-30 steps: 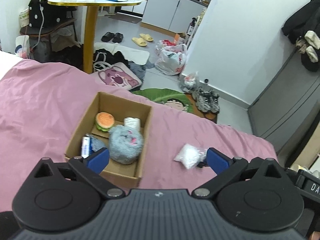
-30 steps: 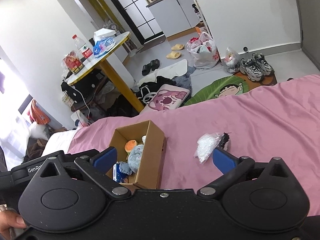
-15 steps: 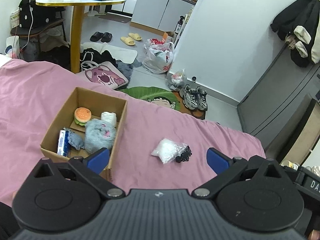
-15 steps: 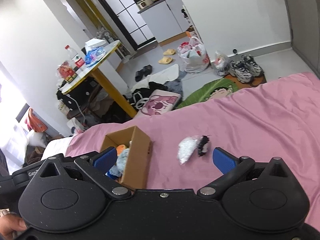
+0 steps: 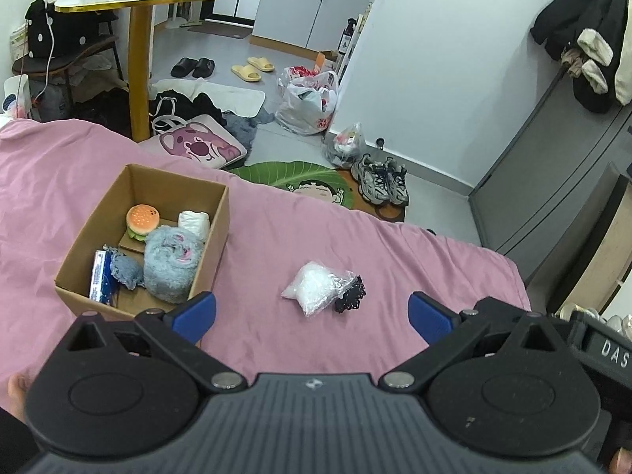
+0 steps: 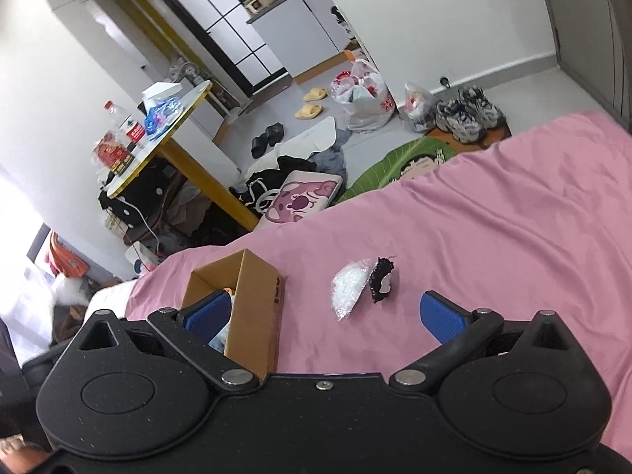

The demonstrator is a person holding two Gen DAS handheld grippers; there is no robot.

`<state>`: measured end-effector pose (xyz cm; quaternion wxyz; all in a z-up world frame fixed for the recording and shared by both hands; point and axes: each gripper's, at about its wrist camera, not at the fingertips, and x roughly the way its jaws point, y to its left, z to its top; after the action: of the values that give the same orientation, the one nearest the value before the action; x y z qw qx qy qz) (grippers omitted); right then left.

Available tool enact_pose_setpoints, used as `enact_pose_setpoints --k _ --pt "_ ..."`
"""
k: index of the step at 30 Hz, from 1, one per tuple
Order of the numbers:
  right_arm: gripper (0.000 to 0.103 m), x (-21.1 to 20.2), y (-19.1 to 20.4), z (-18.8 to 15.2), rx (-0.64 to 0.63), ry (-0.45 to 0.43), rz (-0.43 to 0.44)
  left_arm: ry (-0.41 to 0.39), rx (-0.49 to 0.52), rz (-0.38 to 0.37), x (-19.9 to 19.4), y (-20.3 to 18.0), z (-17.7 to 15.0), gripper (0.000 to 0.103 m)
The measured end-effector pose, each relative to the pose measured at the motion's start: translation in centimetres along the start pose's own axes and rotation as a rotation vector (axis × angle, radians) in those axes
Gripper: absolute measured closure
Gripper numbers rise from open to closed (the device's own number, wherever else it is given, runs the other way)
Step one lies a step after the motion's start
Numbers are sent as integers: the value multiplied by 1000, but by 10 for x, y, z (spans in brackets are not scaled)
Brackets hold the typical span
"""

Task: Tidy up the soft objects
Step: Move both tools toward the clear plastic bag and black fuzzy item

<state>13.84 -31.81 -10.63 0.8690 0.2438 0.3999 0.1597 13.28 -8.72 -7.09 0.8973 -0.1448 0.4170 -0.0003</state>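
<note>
A cardboard box (image 5: pixel 213 237) (image 6: pixel 256 300) sits on the pink bedspread (image 5: pixel 316 237). Inside it lie a burger toy (image 5: pixel 142 221), a grey fluffy plush (image 5: pixel 172 268), a white roll (image 5: pixel 193 224) and a blue packet (image 5: pixel 100 276). To the box's right a clear bag of white stuffing (image 5: pixel 314 286) (image 6: pixel 349 286) rests on the bed, touching a small black item (image 5: pixel 351 296) (image 6: pixel 381 278). My left gripper (image 5: pixel 312 312) hangs open above the bed, just short of the bag. My right gripper (image 6: pixel 326 314) is open too, with nothing between its fingers.
The bed ends a little beyond the box and bag. On the floor past it are a green mat (image 5: pixel 300 177), a pink cushion (image 5: pixel 197 146), sneakers (image 5: pixel 381 183), plastic bags (image 5: pixel 310 102), slippers and a yellow-legged table (image 5: pixel 138 39).
Both grippers have shifted right and pulled back, so the box slid left in each view and the bag now sits between the open fingers. Nothing on the bed moved.
</note>
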Motion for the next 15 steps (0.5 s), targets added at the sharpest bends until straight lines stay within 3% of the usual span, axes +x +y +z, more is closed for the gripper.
enact_pose_setpoints --k 11,15 --pt "0 20 -24 8 70 40 8 43 11 39 33 -14 2 1" --pt "0 31 -38 13 138 34 -6 79 7 86 50 -19 6 1"
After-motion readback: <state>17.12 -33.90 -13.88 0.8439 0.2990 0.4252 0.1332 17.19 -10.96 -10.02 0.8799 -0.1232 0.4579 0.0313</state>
